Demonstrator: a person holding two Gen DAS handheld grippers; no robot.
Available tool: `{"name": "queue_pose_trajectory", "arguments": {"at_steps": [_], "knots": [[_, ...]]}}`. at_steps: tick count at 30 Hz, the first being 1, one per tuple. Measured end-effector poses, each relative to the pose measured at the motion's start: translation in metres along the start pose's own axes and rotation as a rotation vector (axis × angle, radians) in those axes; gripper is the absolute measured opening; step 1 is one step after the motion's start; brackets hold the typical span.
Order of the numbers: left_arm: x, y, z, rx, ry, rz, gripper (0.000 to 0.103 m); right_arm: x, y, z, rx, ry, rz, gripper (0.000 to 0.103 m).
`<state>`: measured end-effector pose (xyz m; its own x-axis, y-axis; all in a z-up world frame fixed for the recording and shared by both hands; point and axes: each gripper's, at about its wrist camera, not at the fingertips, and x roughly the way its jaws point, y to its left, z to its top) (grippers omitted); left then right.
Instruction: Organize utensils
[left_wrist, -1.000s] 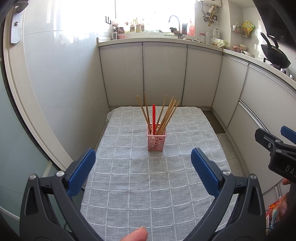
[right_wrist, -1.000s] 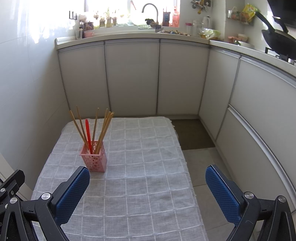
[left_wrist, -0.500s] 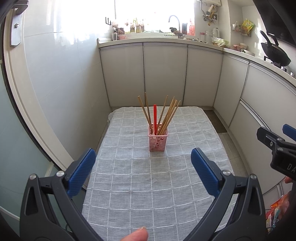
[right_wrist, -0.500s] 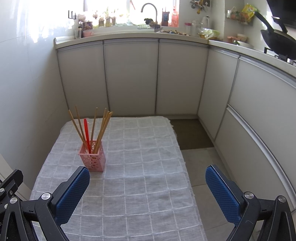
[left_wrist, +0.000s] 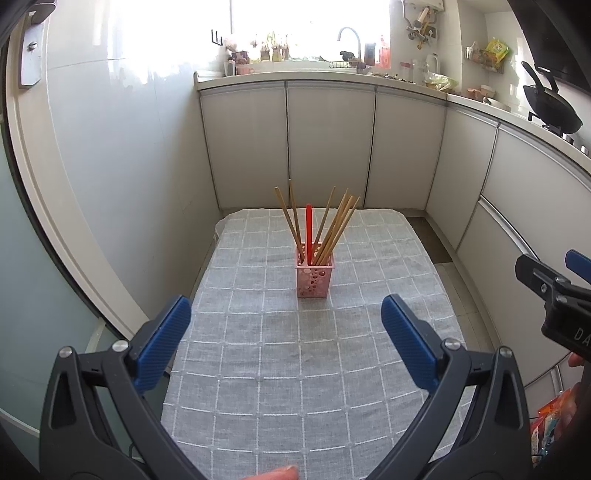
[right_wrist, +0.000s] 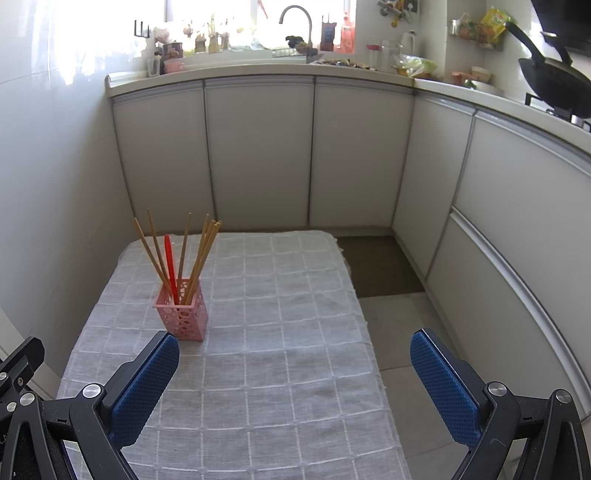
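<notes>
Since the earlier frames both tools have drawn back, so the pink holder (left_wrist: 314, 275) sits farther off in each view. Left tool (left_wrist: 286, 332): blue pads spread wide, holding nothing, above the grey checked cloth (left_wrist: 280, 373) covering the surface. Right tool (right_wrist: 295, 373): pads equally wide, empty, over the cloth's right half. The holder stands upright near mid-cloth, containing wooden chopsticks (left_wrist: 334, 225) fanned outward and one red utensil (left_wrist: 308, 230). White cabinets (right_wrist: 258, 155) stand behind.

Left gripper (left_wrist: 286, 343): hovering, jaws gaping wide, holding nothing.
Right gripper (right_wrist: 295, 387): hovering, jaws gaping wide, holding nothing.
</notes>
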<state>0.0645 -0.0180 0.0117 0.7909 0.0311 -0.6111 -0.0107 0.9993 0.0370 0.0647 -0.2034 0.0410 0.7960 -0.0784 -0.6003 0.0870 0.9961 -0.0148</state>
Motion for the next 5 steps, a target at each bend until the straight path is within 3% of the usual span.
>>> {"name": "queue_pose_trajectory", "arguments": {"at_steps": [5], "knots": [[0.0021, 0.0018, 0.0004, -0.002, 0.001, -0.009, 0.102, 0.0028, 0.0016, -0.0011, -0.006, 0.005, 0.001, 0.103]]}}
